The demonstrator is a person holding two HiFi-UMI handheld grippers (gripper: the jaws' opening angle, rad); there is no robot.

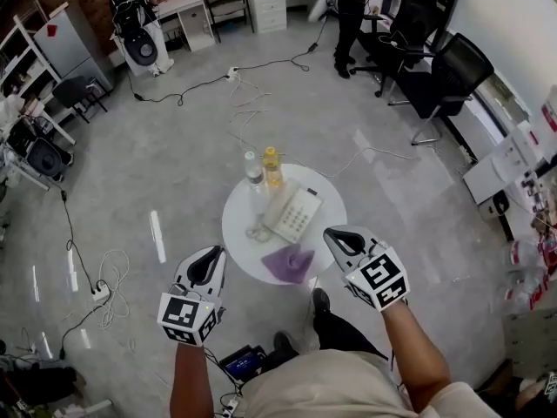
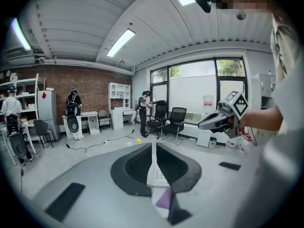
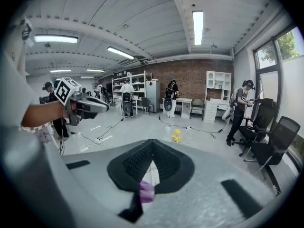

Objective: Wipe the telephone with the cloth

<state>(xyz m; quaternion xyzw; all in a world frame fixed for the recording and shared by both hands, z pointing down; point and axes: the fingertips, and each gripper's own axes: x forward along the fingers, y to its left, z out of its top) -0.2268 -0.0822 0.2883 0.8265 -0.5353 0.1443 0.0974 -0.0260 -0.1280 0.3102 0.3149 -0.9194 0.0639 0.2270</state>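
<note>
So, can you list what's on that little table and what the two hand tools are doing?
table: round, white
telephone: white, mid-table
cloth: purple, crumpled, at the near edge
clear bottle: behind the telephone
yellow bottle: beside the clear bottle
left gripper: shut, empty, left of the cloth
right gripper: shut, empty, right of the cloth
wiping: not yet begun
</note>
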